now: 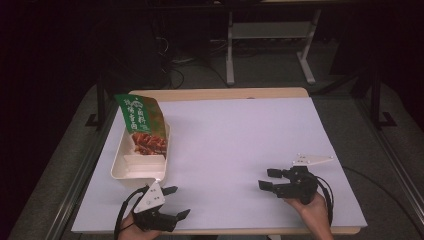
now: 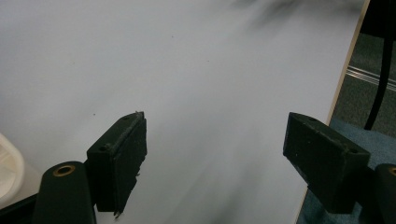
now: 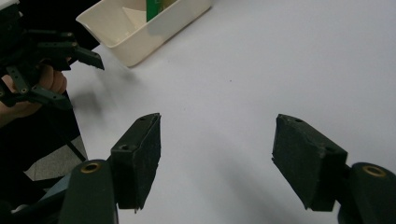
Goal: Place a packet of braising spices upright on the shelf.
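A cream rectangular tray [image 1: 122, 167] stands at the left of the white table cover, with a green snack bag [image 1: 141, 123] leaning upright in its far end. My left gripper [image 1: 176, 202] hovers near the table's front edge just below the tray, open with nothing between its jaws; its own view has the jaws [image 2: 215, 154] wide apart over bare white surface. At the front right my right gripper [image 1: 267, 179] points left, open and empty, its jaws [image 3: 217, 154] spread over the cover. The tray [image 3: 140, 35] and my left gripper [image 3: 77, 74] sit far off in the right gripper view.
The white cover [image 1: 240, 145] spans the wooden table [image 1: 220, 93]. Metal table legs [image 1: 230, 50] and cables lie on the dark floor beyond. The table's right edge and grey floor [image 2: 369, 140] are in the left gripper view.
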Motion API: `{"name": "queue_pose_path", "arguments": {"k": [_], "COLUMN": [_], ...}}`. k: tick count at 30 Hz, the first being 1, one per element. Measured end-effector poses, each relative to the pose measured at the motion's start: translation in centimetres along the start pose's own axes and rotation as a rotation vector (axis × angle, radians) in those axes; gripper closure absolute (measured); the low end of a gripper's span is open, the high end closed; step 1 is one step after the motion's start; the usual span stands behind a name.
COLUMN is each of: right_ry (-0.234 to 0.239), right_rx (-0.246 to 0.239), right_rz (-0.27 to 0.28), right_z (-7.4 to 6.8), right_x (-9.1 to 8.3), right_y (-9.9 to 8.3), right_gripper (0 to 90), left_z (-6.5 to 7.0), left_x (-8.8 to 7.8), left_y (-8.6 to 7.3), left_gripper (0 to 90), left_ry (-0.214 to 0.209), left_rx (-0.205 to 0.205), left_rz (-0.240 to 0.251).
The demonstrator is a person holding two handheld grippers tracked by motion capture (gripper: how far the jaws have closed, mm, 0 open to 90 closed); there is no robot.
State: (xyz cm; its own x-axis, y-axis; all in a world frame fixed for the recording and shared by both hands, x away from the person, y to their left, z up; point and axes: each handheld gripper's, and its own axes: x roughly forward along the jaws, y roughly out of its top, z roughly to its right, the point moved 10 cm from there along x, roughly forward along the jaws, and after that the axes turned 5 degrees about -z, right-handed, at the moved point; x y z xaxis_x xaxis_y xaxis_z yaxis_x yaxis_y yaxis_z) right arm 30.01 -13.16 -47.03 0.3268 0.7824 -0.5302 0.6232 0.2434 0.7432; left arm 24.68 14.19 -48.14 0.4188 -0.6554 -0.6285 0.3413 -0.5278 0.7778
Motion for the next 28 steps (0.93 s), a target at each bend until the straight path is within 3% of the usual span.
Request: {"name": "queue_pose_path", "arguments": {"k": [28], "right_ry": [-0.018], "right_rx": [-0.017], "right_rz": [-0.010], "right_z": [-1.6], "right_x": [-0.8], "right_y": [-3.9], "right_gripper": [28.2], "left_z": [0.1], "left_x": [0.0], "left_y": [-0.2], "left_gripper": [21.2], "left_ry": [-0.001], "left_rx": [0.020], "left_rz": [-0.017]}}
